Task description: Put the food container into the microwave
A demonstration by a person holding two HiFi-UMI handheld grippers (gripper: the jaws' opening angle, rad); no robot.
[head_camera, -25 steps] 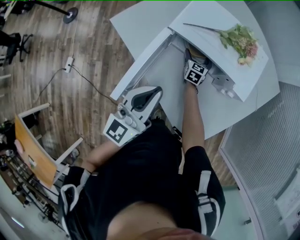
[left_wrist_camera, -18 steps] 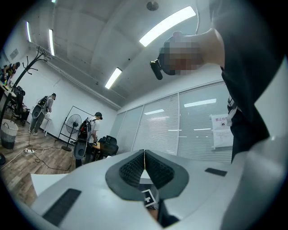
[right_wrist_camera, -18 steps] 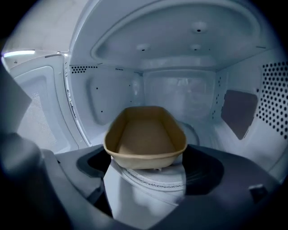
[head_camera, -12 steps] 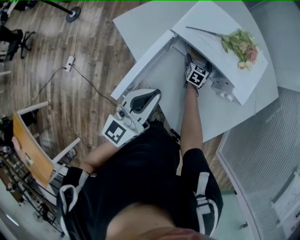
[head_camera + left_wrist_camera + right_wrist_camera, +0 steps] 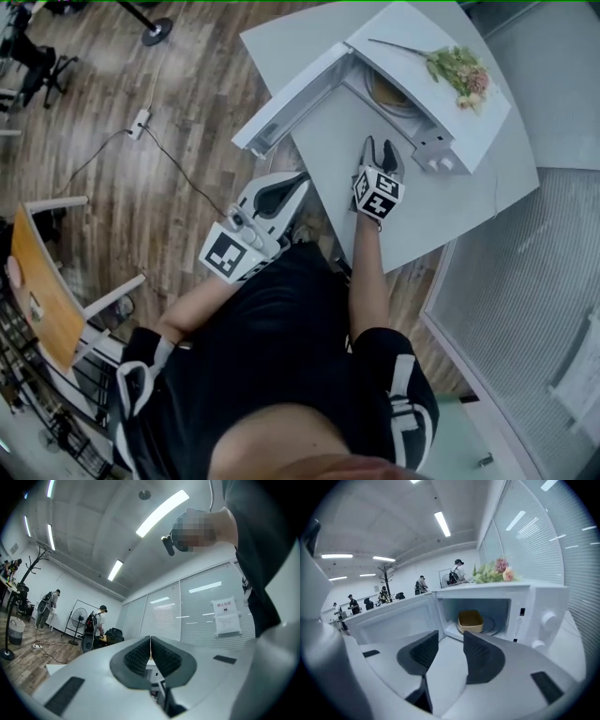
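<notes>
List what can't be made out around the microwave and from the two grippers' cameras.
- Inside of the food container: right gripper view, its own wall hides any contents.
- Most of that container, head view: the microwave top covers it.
- Print on the wall notice: left gripper view, too small.

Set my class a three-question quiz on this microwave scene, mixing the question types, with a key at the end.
1. True or false: the food container sits inside the microwave.
2. The right gripper is: A) shut on the food container; B) open and empty; C) gripping the door.
3. Fill in: on top of the microwave lie ____.
Key: 1 true; 2 B; 3 flowers.
</notes>
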